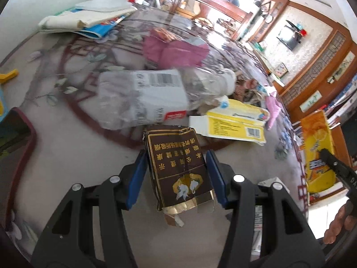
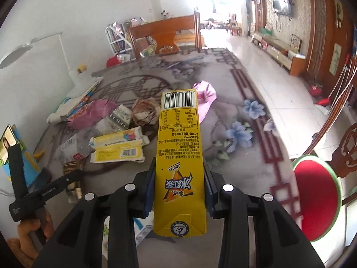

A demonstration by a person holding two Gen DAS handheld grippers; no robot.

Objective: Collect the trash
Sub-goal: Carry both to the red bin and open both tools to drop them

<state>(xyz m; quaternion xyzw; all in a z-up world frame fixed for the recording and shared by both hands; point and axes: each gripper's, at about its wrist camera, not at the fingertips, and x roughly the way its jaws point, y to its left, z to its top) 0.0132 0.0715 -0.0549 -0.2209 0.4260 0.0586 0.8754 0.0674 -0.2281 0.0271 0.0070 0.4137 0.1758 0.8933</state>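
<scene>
1. Underfoot, so to speak, is a table (image 2: pixel 225 111) spread with a grey cloth printed with dark red lattice lines and blue flowers; it stands in a long room with a pale tiled floor, wood-panelled walls and a small television (image 2: pixel 282 5) mounted high on the right wall.
2. At the table's far end stands a wooden chair (image 2: pixel 165 35); a round red seat cushion (image 2: pixel 315 198) sits just off the near right edge.
3. Left tongs (image 1: pixel 176 174): the blue pads pinch a crumpled brown cigarette pack (image 1: pixel 178 169), one pad on each side, with the pack lying lengthwise between them, low over the cloth.
4. Right tongs (image 2: pixel 178 185): the pads pinch a tall yellow drink carton (image 2: pixel 179 156), which points forward, barcode end away from the camera, raised above the cloth.
5. Loose trash still lies in a heap near the table's middle, just beyond the left tongs: one clear squashed plastic bottle (image 1: pixel 154 98), one flattened yellow box (image 1: pixel 234 120), one wad of brown crumpled paper (image 2: pixel 145 111), and two pink wrappers (image 2: pixel 93 114), one on the heap's left and one to its right.
6. A stack of books or papers (image 1: pixel 87 22) lies by the far left wall.
</scene>
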